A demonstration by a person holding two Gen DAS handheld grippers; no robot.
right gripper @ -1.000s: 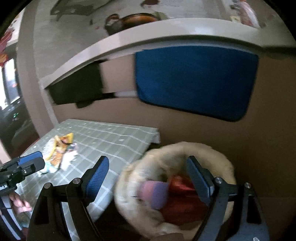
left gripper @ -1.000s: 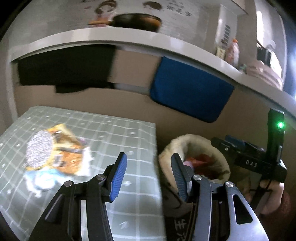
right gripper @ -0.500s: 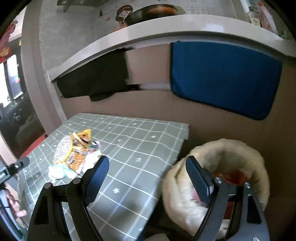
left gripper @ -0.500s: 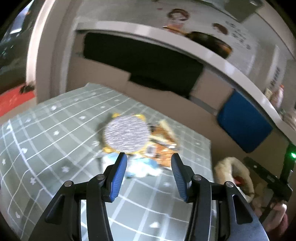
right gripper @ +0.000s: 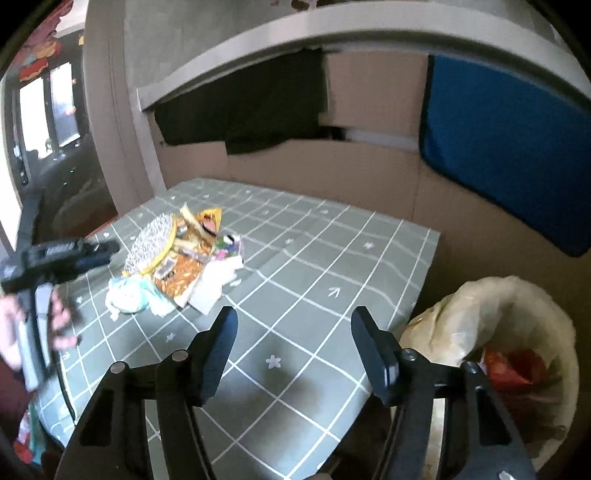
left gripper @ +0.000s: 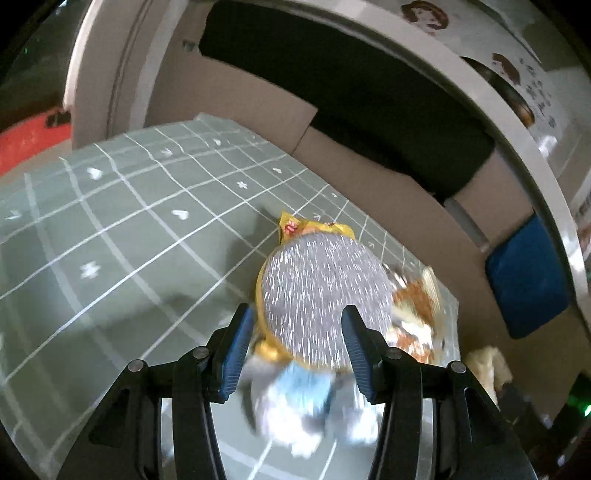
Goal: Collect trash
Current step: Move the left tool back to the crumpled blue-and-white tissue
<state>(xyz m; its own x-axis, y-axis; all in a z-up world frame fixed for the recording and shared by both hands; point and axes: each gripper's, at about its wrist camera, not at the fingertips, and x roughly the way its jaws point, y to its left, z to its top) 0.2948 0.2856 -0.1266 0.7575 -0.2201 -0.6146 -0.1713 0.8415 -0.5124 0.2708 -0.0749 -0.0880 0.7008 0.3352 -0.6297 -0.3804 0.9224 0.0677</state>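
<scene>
1. A grey-green checked tablecloth with white grid lines and small white symbols (right gripper: 314, 266) covers the worktop.
2. Behind the worktop stands a brown cardboard backing wall (right gripper: 332, 170), with a seam running across it.
3. A black cloth (right gripper: 243, 110) hangs over the upper left part of the cardboard; a blue rectangular cloth (right gripper: 506, 147) hangs to the right.
4. Above both runs a pale grey curved ledge (right gripper: 332, 26).
5. On the wall above the ledge, the left wrist view shows cartoon face stickers (left gripper: 424, 16).
6. At far left, a bright window (right gripper: 48, 107) lets in daylight beside a pale grey post (right gripper: 107, 110).
</scene>
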